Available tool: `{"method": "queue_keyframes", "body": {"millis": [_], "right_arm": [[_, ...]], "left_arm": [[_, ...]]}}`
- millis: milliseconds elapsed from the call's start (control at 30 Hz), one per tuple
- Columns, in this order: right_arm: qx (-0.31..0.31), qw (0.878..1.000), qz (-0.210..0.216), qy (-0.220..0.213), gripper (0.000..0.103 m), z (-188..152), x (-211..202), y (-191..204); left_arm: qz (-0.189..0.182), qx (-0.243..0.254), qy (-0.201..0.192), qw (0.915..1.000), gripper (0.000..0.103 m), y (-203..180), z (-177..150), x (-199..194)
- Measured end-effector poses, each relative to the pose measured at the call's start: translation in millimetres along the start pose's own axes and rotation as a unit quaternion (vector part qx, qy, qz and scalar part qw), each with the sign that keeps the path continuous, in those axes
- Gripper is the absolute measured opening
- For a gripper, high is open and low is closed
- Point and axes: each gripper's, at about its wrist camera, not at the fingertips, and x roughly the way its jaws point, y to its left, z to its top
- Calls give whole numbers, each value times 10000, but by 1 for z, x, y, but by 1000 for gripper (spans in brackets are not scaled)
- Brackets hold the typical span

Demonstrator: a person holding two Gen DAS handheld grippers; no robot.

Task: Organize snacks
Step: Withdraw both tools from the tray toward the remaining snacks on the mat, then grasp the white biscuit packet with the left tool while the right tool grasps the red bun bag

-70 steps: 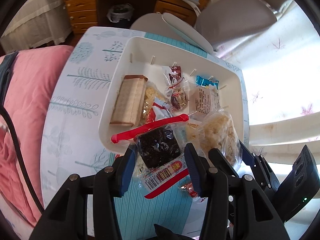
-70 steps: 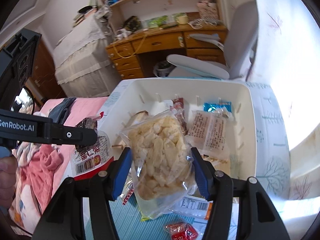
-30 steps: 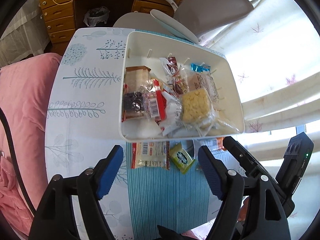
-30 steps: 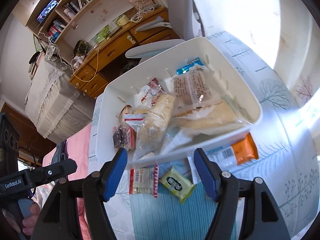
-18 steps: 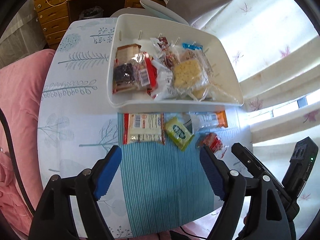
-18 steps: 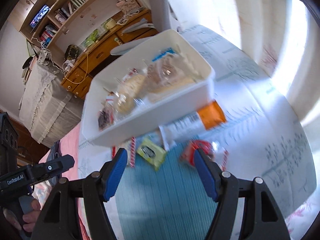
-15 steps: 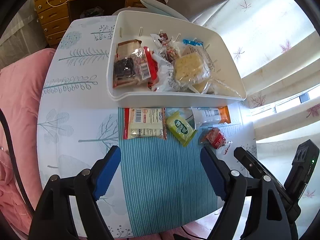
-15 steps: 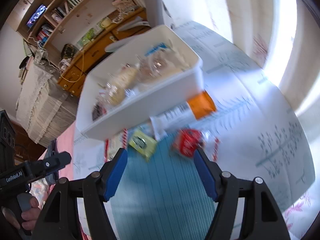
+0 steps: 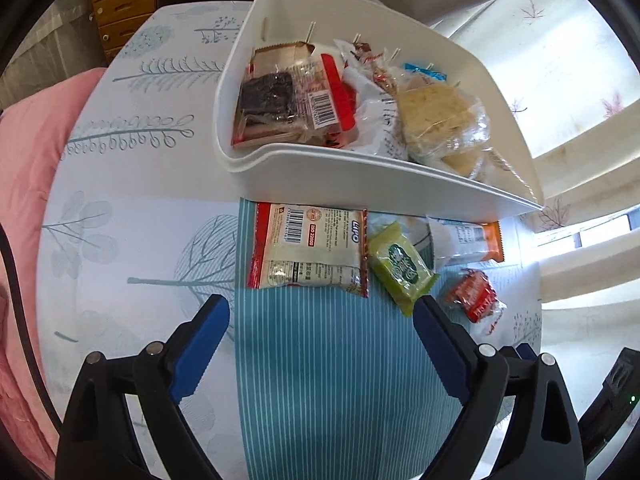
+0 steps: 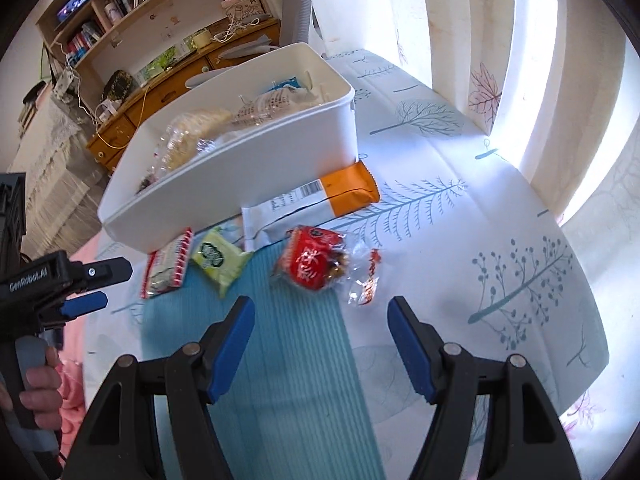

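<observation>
Sunlight from a curtained window falls on a table [image 9: 132, 216] with a cloth of pale trees and a blue striped middle. Four snacks lie loose on it, just in front of a white bin [image 9: 360, 176] that is already piled with packets.

Nearest the left gripper [image 9: 320, 312] is a flat red and white packet [image 9: 308, 250] with a barcode. It looks light and crinkly, and what is inside may snap if it is pinched hard. I would take it across its short width, near the middle, so it does not flop. Right beside it, touching its edge, is a small green packet [image 9: 400, 268]. It looks puffy and soft, and easy to nip by its sides.

A red sweet bag [image 10: 316, 258] with clear loose ends lies just ahead of the right gripper [image 10: 322, 318]. Its wrap looks slippery, so the fat middle is the best place to hold, not the thin ends. The long orange and white packet [image 10: 312, 200] is tucked partly under the bin's front, so it may need a pull outward first.

The left gripper's jaws have just been opening wide, and nothing is between them. The right gripper's jaws are also spread apart and empty.

A person's hand [image 10: 38, 396] holds the left tool's handle. Farther off are a wooden desk, bookshelves and a pink blanket.
</observation>
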Motion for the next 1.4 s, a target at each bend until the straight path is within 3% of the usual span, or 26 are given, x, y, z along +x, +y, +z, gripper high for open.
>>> {"method": "queue_keyframes", "body": {"millis": [567, 967, 1233, 1400], "right_arm": [[-418, 9989, -212, 87, 69, 13, 46, 12], [-492, 9980, -384, 78, 69, 23, 65, 15], [-512, 9981, -330, 43, 69, 25, 66, 14], [-546, 9982, -245, 28, 59, 24, 64, 15]], "left_arm": [[298, -291, 436, 9982, 94, -1, 26, 64], [651, -328, 318, 9968, 95, -15, 46, 83], [1094, -308, 247, 9932, 81, -34, 51, 93], [1271, -158, 151, 9916, 73, -42, 47, 95]]}}
